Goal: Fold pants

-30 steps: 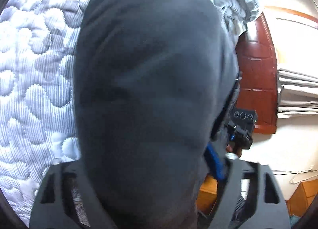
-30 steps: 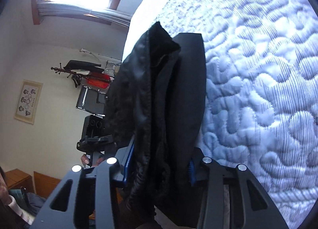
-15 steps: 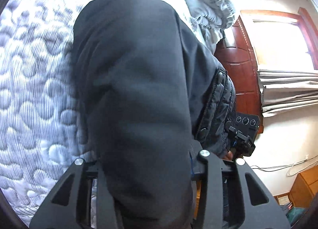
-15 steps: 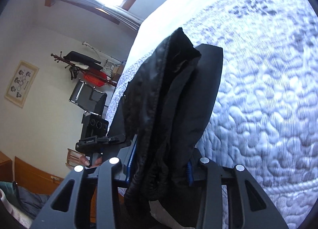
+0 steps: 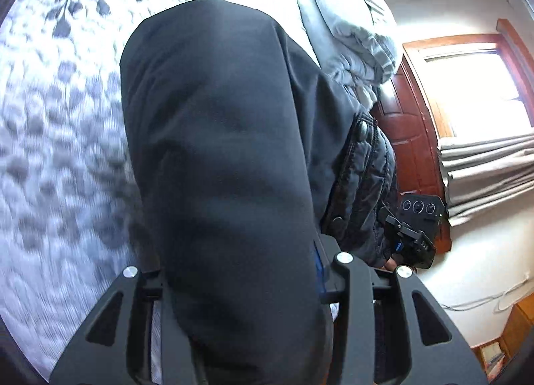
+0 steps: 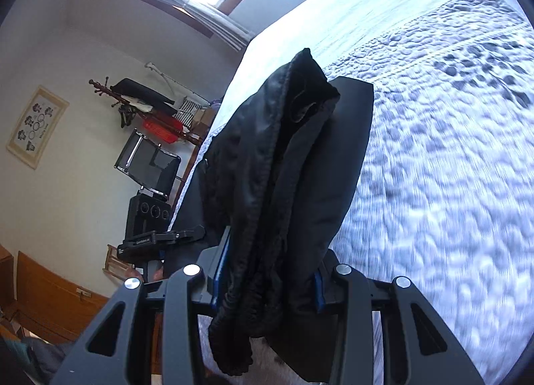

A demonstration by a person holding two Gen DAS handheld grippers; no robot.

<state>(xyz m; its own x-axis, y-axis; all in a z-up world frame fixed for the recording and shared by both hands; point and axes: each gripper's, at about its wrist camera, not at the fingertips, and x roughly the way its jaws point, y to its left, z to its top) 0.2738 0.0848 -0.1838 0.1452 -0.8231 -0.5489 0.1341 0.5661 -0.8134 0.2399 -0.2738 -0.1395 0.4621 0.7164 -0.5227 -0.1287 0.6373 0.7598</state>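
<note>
The dark grey pants hang in the air above the quilted bed. My left gripper is shut on a wide fold of them; the cloth hides its fingers. The black waistband with snap buttons runs to the right, where the other gripper holds it. In the right wrist view my right gripper is shut on the bunched waistband, which drapes over its fingers. The left gripper shows to its left.
The white-blue quilt covers the bed. A folded grey duvet lies at the bed's far end, by a red-brown door and curtained window. A black chair and a coat rack stand beside the bed.
Both grippers have risen and swung with the pants, away from the quilt. More of the bed and room shows in both views. Both grips stay shut.
</note>
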